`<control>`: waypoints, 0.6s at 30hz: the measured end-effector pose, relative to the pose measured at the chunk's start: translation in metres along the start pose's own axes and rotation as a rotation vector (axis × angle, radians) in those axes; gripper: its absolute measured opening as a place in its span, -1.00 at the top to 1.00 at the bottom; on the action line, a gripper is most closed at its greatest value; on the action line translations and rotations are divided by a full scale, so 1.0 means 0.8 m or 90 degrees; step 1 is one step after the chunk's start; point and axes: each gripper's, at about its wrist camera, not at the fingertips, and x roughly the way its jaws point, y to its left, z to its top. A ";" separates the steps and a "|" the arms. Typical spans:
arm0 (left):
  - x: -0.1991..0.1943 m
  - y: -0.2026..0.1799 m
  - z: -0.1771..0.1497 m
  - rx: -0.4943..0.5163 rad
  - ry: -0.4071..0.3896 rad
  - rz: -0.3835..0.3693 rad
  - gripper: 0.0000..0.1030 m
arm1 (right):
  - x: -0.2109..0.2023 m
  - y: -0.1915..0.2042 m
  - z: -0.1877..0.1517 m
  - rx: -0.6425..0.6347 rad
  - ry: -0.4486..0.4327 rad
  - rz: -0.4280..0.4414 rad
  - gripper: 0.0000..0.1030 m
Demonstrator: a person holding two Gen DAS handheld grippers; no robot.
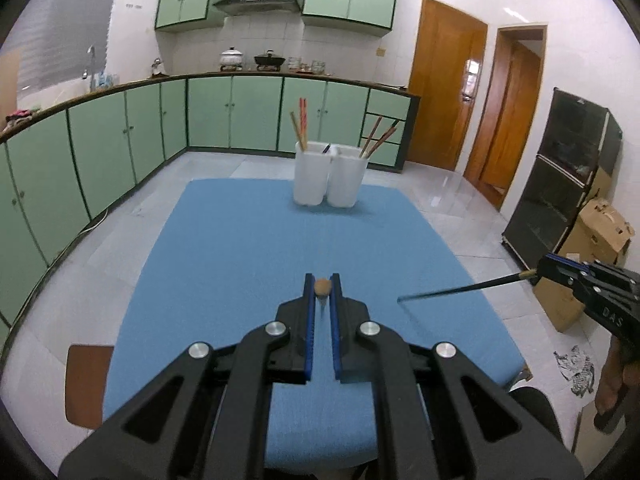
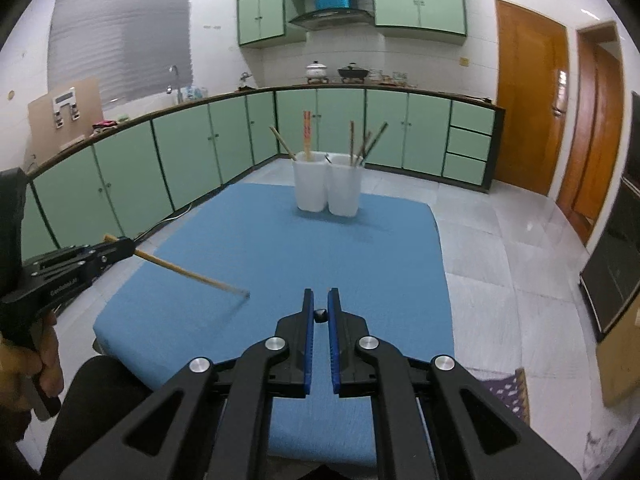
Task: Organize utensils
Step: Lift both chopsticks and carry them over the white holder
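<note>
Left wrist view: the left gripper (image 1: 323, 280) has its blue fingers (image 1: 308, 304) narrowed onto a tan chopstick (image 1: 322, 287), seen end-on as a round brown tip between them. Right wrist view shows that same chopstick's length: it runs from the left gripper (image 2: 120, 246) down and inward, its thin end (image 2: 240, 291) low over the blue table (image 2: 280, 248), possibly touching it. The long axis slants from the table's left edge toward its middle.

The right gripper (image 2: 320, 300) likewise pinches a dark chopstick (image 2: 320, 314), seen end-on. In the left view this dark stick (image 1: 460, 289) slants from the right gripper (image 1: 540, 272) inward and slightly down, tip over the table's right part.

Beyond both, at the table's far end, stands a white holder (image 1: 330, 178) with two cups. Several chopsticks already stand upright or leaning in each cup. No loose utensils show on the cloth, so the task looks nearly done: judging by this, only the two held sticks remain to be dropped in.
</note>
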 end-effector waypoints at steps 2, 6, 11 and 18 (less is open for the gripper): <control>0.002 0.000 0.017 0.003 0.008 -0.012 0.89 | 0.006 0.000 0.021 -0.016 0.012 0.007 0.87; 0.021 0.001 0.042 0.020 0.042 -0.029 0.89 | 0.028 -0.002 0.054 -0.025 0.048 0.016 0.87; 0.041 0.002 0.075 0.030 0.075 -0.052 0.89 | 0.053 -0.002 0.096 -0.035 0.090 0.023 0.87; 0.058 0.004 0.117 0.046 0.098 -0.063 0.89 | 0.072 -0.016 0.148 -0.016 0.134 0.028 0.88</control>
